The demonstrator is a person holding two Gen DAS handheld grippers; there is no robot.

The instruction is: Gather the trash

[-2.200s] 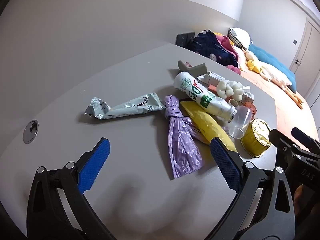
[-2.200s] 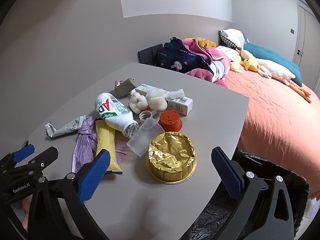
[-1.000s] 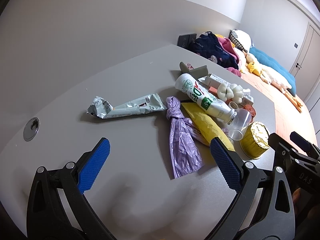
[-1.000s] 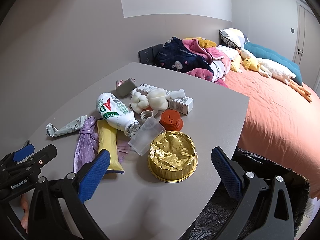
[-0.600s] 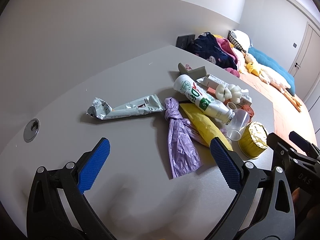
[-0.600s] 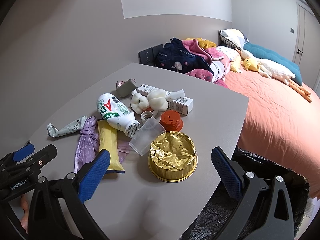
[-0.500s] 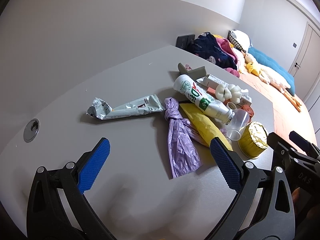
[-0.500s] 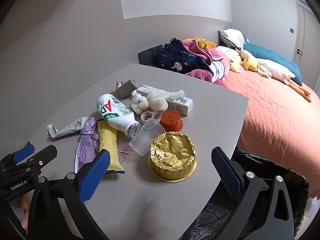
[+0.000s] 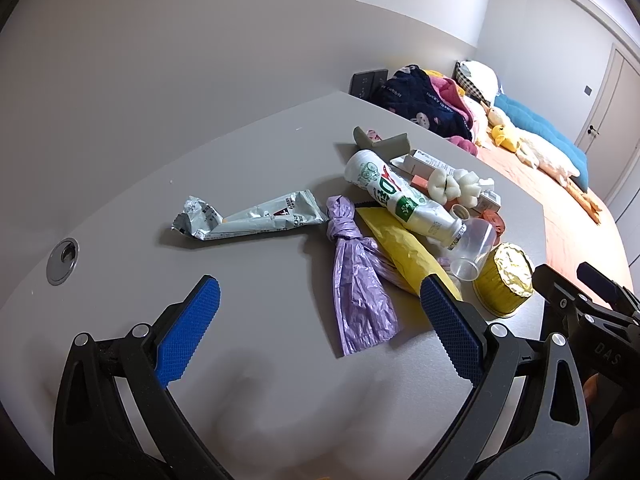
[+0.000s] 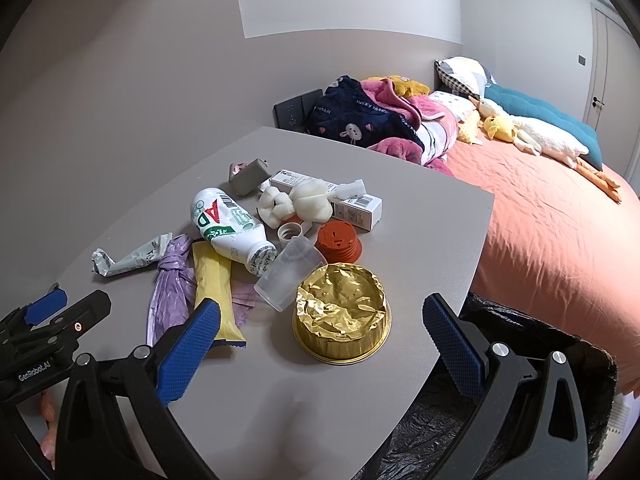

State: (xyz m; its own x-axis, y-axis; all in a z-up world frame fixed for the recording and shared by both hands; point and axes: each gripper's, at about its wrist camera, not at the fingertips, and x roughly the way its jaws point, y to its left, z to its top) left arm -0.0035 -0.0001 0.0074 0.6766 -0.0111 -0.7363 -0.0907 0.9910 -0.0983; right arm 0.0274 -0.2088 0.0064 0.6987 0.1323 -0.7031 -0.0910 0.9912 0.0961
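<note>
1. While both tools hang over the near edge of the grey table (image 10: 420, 216), the left gripper (image 9: 316, 320) has its blue pads spread wide with nothing between them.
2. Equally wide apart and empty, the right gripper (image 10: 320, 332) frames a gold foil cup (image 10: 342, 316) that sits just beyond its pads.
3. Off the near right corner of the table, a black trash bag (image 10: 520, 328) stands open below the table edge.
4. Just left of the foil cup, a yellow packet (image 10: 214, 284) lies lengthwise on a knotted purple plastic bag (image 9: 358, 280).
5. Beyond the foil cup, a clear plastic cup (image 10: 290, 274) lies on its side, its base touching the neck of a white bottle (image 10: 228, 224) that also lies flat.
6. Far left of the pile, a crumpled silver wrapper (image 9: 248, 220) stretches out, its right end touching the purple knot.
7. Right of the clear cup sits an orange lid (image 10: 340, 242), with a small white cap (image 10: 291, 233) just left of it.
8. Farther on, a lump of white foam (image 10: 296, 202) rests against a long white box (image 10: 340, 196).
9. At the far end lies a small grey carton (image 10: 249, 176).
10. Past the table, a bed (image 10: 552, 232) carries heaped clothes and a plush duck (image 10: 532, 132).
</note>
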